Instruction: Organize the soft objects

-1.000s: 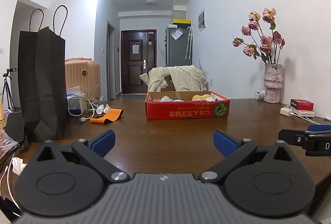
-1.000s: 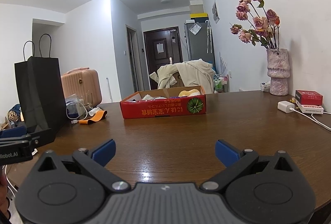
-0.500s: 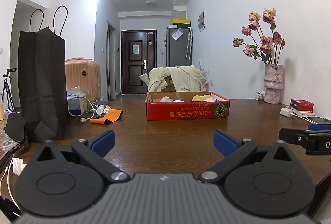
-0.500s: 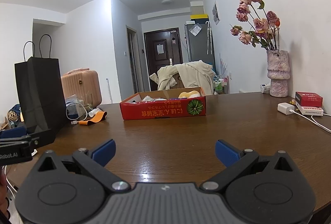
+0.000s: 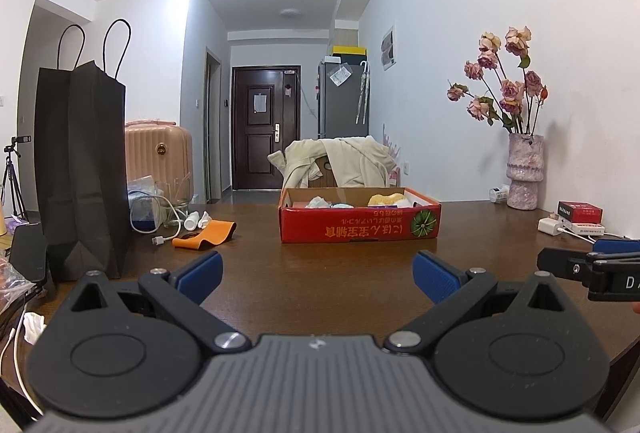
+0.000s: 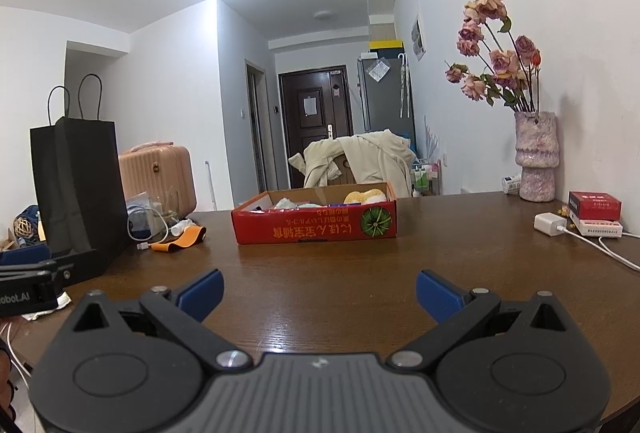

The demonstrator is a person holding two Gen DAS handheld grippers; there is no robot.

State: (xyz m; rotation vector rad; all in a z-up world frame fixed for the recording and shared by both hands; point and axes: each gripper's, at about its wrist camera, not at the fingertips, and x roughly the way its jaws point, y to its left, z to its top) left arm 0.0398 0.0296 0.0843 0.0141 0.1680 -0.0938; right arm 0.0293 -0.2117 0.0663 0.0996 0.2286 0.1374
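Left wrist view shows the left tool [image 5: 316, 269] and right tool [image 6: 319, 287] spread wide, empty, near the worktop's [image 5: 320, 281] front edge, facing the red box [image 5: 360, 220] of soft objects mid-worktop, likely poised to reach.

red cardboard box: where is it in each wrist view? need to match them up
Left wrist: red box sits just right of centre, on the table beyond the open left gripper.
Right wrist: red box sits at centre, beyond the open right gripper.
Shared landmark: pink vase by the right wall.
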